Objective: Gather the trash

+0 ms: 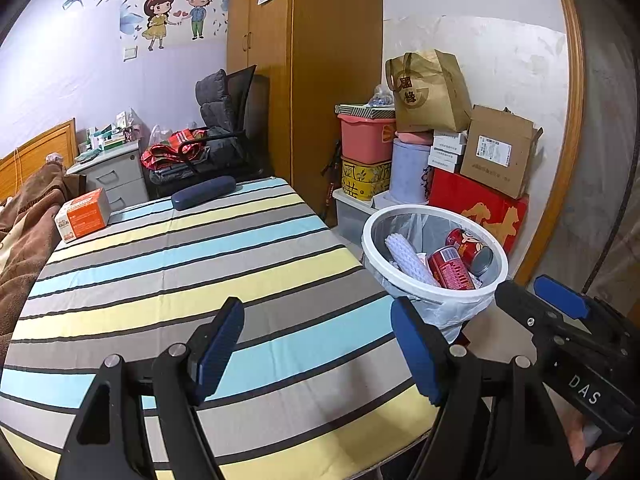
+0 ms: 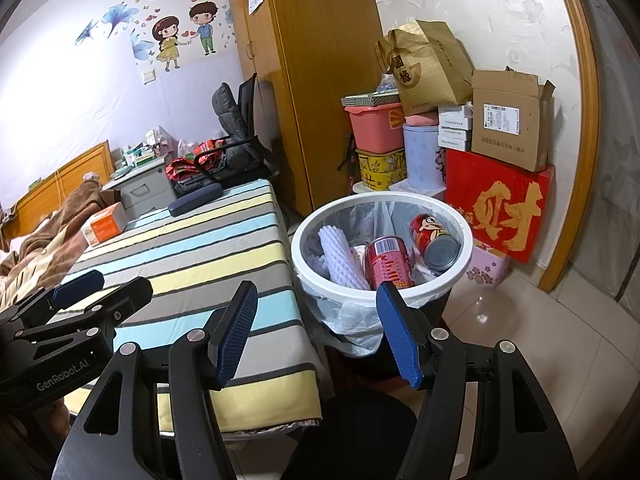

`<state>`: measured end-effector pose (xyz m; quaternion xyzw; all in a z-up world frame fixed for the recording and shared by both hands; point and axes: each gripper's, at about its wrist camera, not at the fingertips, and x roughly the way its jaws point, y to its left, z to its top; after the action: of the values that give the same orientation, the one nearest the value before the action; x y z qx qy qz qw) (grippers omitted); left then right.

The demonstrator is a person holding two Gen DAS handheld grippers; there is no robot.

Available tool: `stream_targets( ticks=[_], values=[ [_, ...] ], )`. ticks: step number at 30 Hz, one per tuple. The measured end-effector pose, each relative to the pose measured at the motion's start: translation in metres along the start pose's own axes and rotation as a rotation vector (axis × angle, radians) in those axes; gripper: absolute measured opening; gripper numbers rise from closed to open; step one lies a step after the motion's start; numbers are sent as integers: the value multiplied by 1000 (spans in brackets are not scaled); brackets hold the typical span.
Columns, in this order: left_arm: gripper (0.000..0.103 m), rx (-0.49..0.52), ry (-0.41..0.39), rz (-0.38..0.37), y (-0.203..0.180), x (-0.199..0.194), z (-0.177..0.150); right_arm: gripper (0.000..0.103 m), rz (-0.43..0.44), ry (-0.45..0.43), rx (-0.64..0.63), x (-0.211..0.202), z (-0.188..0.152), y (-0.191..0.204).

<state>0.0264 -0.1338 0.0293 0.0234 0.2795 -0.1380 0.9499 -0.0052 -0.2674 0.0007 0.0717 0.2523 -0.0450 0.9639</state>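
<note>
Hovering over the near end of the striped table, the left gripper has its blue pads spread wide with nothing between them; the right gripper sits beside it over the table's corner, jaws equally wide and empty. Just beyond, the white-rimmed bin stands on the floor against the table edge, already holding two red cans, a white foam sleeve and some paper. Judging by that, the collecting looks mostly done, or between pickups. Farther up the table lie an orange box and a dark case; whether either counts as trash cannot be told. Any next move calls for a long reach there. The bin's bottom and the floor behind the table are hidden.
</note>
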Motion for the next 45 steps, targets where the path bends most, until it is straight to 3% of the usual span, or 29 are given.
stream_targets(
  ticks=[45],
  values=[
    [77,-5,-5,1,2,0,0,63,7,-5,-7,0,1,5]
  ],
)
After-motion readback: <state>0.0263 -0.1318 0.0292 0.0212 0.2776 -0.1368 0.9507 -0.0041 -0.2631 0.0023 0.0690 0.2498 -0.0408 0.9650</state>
